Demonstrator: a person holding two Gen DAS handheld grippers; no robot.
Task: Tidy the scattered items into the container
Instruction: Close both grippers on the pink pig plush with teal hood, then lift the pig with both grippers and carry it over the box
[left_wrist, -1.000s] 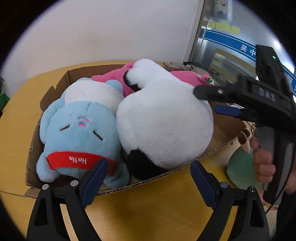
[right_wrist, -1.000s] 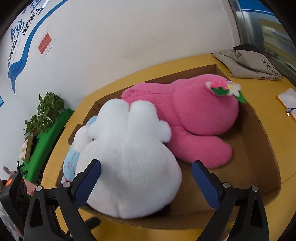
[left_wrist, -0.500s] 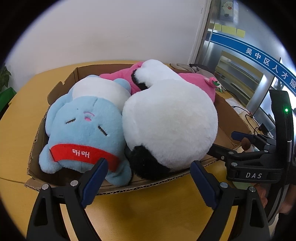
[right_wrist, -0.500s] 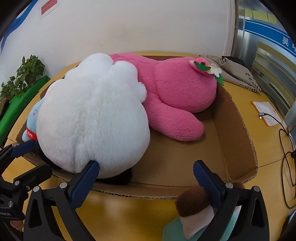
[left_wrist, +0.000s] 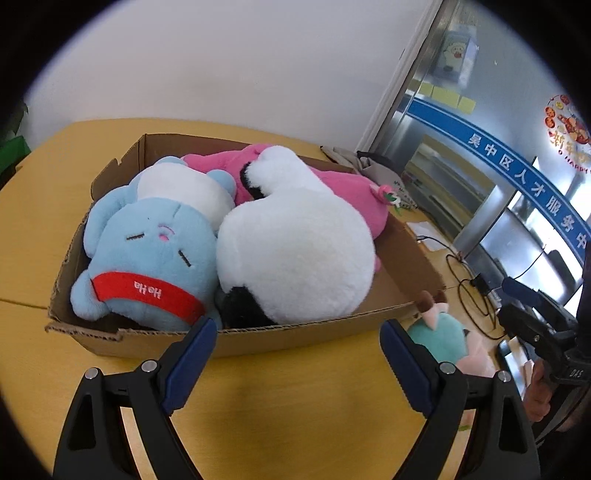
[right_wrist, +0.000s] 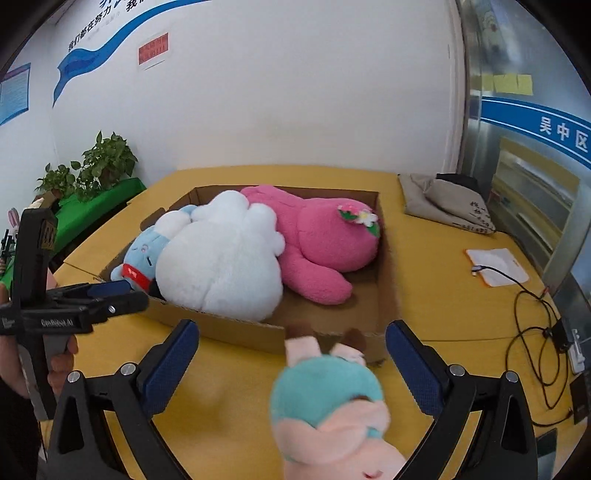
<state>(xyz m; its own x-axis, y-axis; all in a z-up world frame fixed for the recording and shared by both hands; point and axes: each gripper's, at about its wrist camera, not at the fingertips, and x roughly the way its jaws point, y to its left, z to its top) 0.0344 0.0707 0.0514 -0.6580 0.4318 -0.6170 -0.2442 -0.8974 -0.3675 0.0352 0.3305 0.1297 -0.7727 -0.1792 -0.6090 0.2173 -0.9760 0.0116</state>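
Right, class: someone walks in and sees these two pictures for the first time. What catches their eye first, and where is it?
Most striking is the cardboard box on the yellow table, crammed with three big soft toys: a white one in the middle, a blue one to its left and a pink one behind. Next comes the small teal and pink toy outside the box, lying between the open fingers of the right gripper.

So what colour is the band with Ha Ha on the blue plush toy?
Red with white lettering; the band on the blue plush toy shows best in the left wrist view.
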